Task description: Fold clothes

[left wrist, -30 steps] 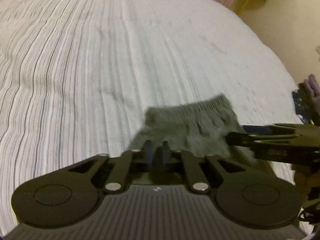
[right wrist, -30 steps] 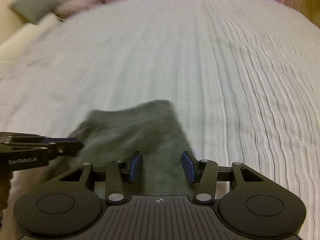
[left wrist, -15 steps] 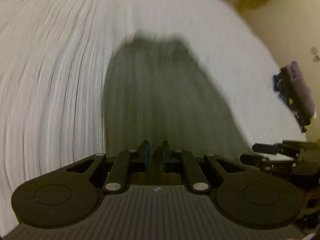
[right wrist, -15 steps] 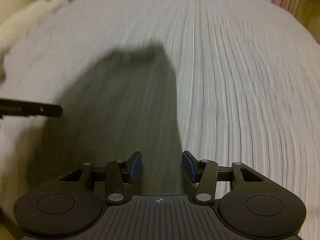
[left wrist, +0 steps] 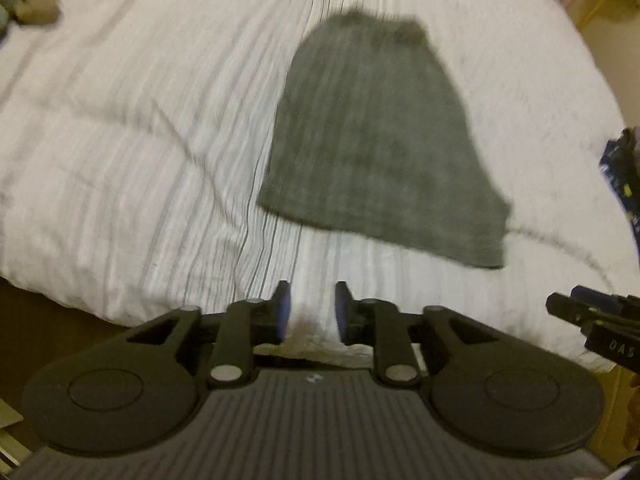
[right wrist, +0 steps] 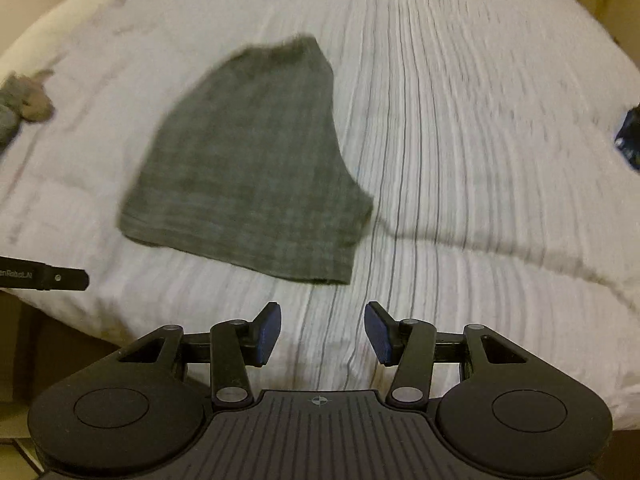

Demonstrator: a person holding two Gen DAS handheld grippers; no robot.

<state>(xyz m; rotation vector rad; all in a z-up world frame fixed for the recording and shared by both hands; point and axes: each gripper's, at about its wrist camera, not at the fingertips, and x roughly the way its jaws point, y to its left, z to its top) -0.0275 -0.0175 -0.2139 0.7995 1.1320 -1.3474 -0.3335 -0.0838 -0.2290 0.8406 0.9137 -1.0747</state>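
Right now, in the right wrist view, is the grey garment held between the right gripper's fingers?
No, the grey garment lies flat on the striped bedcover, apart from the right gripper, whose jaws stand open and empty.

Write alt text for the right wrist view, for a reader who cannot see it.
A grey garment lies flat on a white striped bedspread, with nothing holding it. The right claw hangs open and empty just short of its near hem; the tip of the left claw pokes in from the left edge.

dim warm indoor light, motion blur throughout, fisheye bending at edges
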